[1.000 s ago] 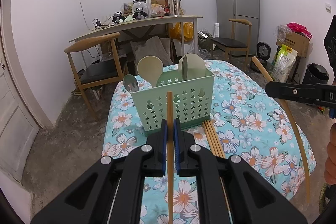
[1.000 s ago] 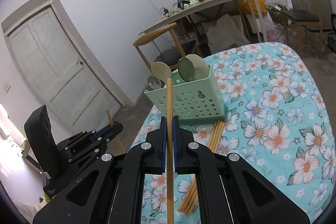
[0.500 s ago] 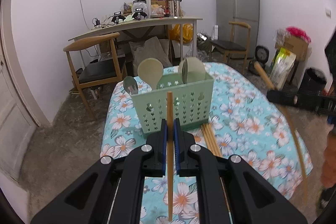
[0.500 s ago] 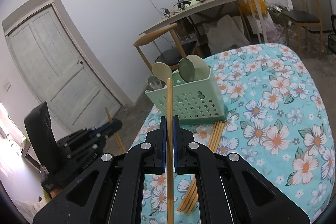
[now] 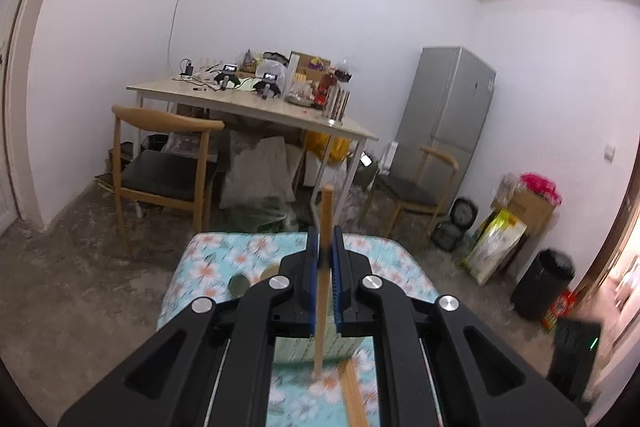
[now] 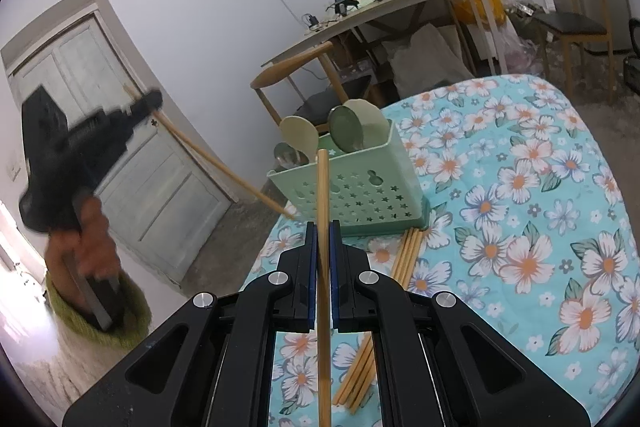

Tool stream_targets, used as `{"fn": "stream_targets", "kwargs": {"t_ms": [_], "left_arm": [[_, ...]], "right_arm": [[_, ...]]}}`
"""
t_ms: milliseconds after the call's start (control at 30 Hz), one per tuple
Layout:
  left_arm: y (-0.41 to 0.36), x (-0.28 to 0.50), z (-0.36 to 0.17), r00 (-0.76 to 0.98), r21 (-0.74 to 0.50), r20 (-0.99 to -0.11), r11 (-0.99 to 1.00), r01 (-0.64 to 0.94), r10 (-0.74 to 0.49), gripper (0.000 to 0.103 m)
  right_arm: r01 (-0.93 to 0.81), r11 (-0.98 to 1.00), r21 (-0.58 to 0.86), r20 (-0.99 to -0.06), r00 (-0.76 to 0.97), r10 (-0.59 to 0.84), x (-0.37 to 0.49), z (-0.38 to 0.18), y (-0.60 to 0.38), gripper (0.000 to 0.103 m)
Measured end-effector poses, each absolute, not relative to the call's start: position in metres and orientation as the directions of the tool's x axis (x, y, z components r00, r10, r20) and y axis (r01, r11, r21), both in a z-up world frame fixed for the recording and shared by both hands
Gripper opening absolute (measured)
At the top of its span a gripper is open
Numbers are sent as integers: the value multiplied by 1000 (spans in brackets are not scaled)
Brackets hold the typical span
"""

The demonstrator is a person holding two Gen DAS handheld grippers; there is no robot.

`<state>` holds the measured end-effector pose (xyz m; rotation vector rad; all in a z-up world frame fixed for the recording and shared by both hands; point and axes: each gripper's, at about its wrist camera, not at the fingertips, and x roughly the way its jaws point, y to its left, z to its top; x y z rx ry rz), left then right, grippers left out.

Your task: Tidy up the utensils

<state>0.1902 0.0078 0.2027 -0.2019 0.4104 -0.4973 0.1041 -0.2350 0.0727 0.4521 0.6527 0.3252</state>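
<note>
Matt green plastic caddy (image 6: 362, 193) on floral cloth (image 6: 520, 227); smooth wooden chopsticks (image 6: 404, 259); matt black plastic tongs (image 6: 323, 267)

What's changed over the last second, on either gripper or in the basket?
The left gripper has risen and tilted upward, still shut on its chopstick; in its view the green basket has dropped nearly out of sight. From the right wrist view the left chopstick now slants down toward the basket's near corner. Unchanged: the right gripper stays put, clamped on its own chopstick; loose chopsticks still lie on the floral cloth.
</note>
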Motion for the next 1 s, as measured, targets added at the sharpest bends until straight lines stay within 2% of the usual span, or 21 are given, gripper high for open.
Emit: {"fn": "stream_targets", "kwargs": {"t_ms": [167,433,833,1000], "left_arm": [[-1,220,225,800,-324,-296,843,430,-522,5],[-31,257,235,835,-258,-269,871,418,-480,5],[-58,298,168,852,-151,-358,924,351,-382,5],[-56,306,149,811,-184,-417,912,367,-411,6]], "right_arm": [[-136,848,512,-514,742,429,112,63,-242,4],[-118,837,534,-521,734,436,121,48,-253,4],[-87,832,547,-546,716,434,131,29,-263,4],[-83,833,547,-550,714,433,132,27,-263,4]]}}
